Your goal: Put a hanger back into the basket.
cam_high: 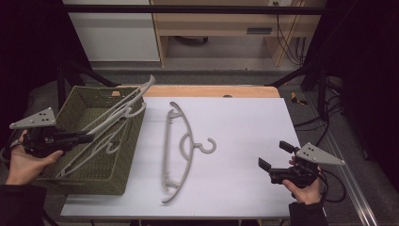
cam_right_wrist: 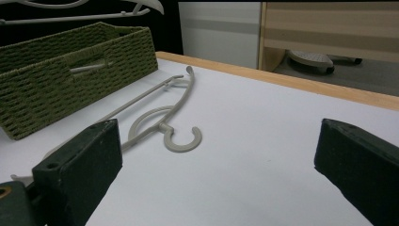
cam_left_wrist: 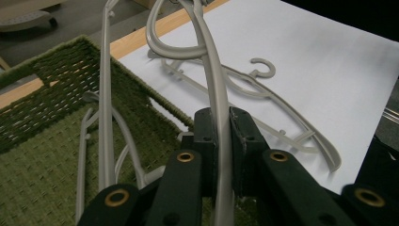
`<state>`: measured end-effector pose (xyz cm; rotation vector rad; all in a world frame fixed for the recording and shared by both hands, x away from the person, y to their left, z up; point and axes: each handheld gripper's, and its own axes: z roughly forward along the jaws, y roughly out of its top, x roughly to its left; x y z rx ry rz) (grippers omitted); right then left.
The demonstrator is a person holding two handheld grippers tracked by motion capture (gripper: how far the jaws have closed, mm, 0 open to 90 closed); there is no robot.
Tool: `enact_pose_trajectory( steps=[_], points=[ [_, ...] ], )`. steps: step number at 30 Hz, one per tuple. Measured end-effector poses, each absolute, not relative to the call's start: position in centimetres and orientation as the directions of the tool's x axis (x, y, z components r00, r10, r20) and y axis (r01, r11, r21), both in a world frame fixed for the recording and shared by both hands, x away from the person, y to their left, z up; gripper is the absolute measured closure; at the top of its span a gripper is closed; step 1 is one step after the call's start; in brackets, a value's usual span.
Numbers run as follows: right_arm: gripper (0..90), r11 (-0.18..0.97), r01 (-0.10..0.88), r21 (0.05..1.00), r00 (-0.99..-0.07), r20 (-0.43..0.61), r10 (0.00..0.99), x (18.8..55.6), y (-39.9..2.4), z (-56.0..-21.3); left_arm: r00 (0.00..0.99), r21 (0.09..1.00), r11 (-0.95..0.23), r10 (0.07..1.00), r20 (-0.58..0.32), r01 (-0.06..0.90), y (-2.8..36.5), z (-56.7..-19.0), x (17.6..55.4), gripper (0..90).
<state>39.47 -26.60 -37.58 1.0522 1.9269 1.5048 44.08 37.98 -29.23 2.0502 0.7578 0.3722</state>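
A green woven basket (cam_high: 123, 155) stands at the table's left and holds several grey plastic hangers. My left gripper (cam_high: 89, 137) is over the basket, shut on one grey hanger (cam_left_wrist: 217, 101) whose arm runs up between the jaws. That held hanger (cam_high: 123, 104) is raised and sticks out over the basket's far rim. Another grey hanger (cam_high: 181, 148) lies flat on the white sheet in the middle, hook (cam_right_wrist: 182, 140) pointing right. My right gripper (cam_high: 274, 155) hovers open near the table's right front, with nothing between its jaws.
The white sheet (cam_high: 244, 122) covers most of the wooden table (cam_high: 211, 90). Beyond the far edge are a wooden cabinet (cam_high: 226, 28) and a white panel (cam_high: 113, 33). Cables (cam_high: 324, 127) hang at the right side.
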Motion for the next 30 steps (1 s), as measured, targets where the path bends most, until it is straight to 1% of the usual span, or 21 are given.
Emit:
enact_pose_trajectory(
  steps=[14, 30],
  points=[
    [1.7, 0.106, 0.283, 0.953, -0.59, 0.086, 0.802, 39.5, -26.6, -37.6, 0.76, 0.828, -0.402, 0.649, -0.042, 0.39, 41.3, -30.3, 43.8, 82.1],
    [1.7, 0.11, 0.286, 0.952, -0.592, 0.086, 0.801, 39.5, -26.4, -37.7, 0.747, 0.829, -0.388, 0.663, -0.053, 0.403, 44.6, -31.3, 42.4, 82.1]
  ],
)
